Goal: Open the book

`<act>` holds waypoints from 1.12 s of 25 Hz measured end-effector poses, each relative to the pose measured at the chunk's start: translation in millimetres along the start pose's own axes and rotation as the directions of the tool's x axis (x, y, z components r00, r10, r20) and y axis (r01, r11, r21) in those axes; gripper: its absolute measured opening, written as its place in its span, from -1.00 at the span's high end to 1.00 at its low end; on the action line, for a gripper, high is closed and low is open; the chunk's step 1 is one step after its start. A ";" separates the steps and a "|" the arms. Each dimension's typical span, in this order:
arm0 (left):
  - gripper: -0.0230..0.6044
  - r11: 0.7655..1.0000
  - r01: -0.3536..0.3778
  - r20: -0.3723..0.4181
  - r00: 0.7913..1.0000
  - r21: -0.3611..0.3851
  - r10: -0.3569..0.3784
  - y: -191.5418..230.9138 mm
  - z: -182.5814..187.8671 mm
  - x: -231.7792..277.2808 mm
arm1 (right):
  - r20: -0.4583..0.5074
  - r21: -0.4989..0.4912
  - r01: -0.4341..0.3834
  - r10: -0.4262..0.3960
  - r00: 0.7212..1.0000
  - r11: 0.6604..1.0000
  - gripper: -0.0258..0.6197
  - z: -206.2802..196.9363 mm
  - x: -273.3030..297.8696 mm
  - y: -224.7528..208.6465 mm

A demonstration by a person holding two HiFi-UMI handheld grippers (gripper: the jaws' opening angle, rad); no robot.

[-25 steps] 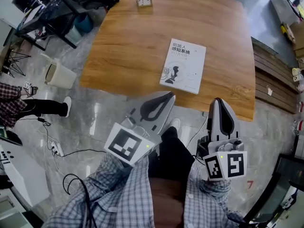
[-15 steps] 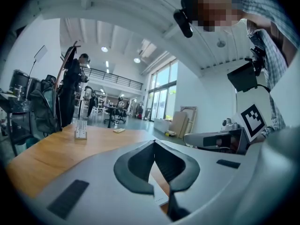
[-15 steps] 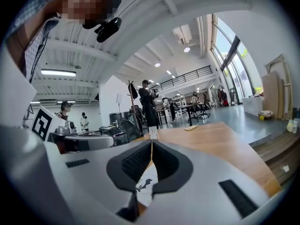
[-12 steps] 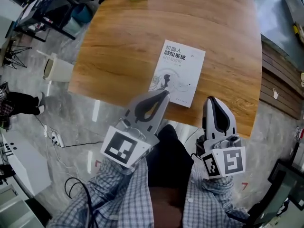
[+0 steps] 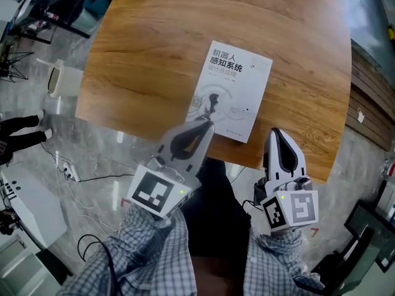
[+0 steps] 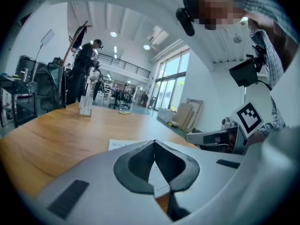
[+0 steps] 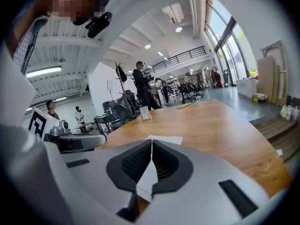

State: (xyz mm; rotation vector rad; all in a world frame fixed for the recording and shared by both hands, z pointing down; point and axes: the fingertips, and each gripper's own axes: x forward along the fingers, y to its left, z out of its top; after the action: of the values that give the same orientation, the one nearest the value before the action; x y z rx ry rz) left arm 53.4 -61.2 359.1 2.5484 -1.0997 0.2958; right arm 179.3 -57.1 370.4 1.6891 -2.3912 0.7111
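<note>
A white closed book point(image 5: 229, 91) with black print lies flat on the wooden table point(image 5: 136, 60), near its front edge. My left gripper point(image 5: 207, 123) is shut and empty, its tip just over the book's near left corner. My right gripper point(image 5: 276, 131) is shut and empty too, a little off the book's near right corner, by the table edge. In the left gripper view the book point(image 6: 123, 145) shows just past the closed left gripper point(image 6: 153, 142). The right gripper view has the book point(image 7: 164, 139) lying ahead of the closed right gripper point(image 7: 151, 141).
A white bin point(image 5: 58, 81) and cables point(image 5: 92, 180) are on the floor left of the table. A small stand point(image 6: 85, 106) sits at the table's far end. People point(image 7: 140, 86) stand beyond the table, among racks of equipment.
The table and book have drawn nearer in the head view. Both shut grippers have come forward to the book's near edge.
</note>
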 end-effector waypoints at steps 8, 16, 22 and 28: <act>0.93 0.997 0.061 -0.084 0.994 -0.056 -0.066 9.9 -41.5 27.7 | -0.144 0.072 -0.025 0.035 0.989 0.997 0.85 -48.1 21.8 -2.1; 0.93 0.995 0.095 -0.165 0.981 -0.037 -0.100 14.2 -77.8 35.4 | -0.288 0.156 -0.048 0.092 0.953 0.987 0.85 -99.6 33.1 0.9; 0.93 0.991 0.118 -0.220 0.970 0.062 -0.101 15.5 -96.5 44.6 | -0.352 0.211 -0.030 0.105 0.930 0.977 0.74 -121.8 36.0 -6.1; 0.93 0.980 0.149 -0.255 0.960 0.131 -0.112 6.7 -110.0 49.2 | -0.407 0.305 0.008 0.122 0.905 0.952 0.64 -144.7 35.2 -9.0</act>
State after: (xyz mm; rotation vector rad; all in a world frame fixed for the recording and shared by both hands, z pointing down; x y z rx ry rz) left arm 76.1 -54.7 477.4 2.6093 -0.8399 0.6627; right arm 151.3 -25.1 513.3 1.3711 -2.1097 1.3557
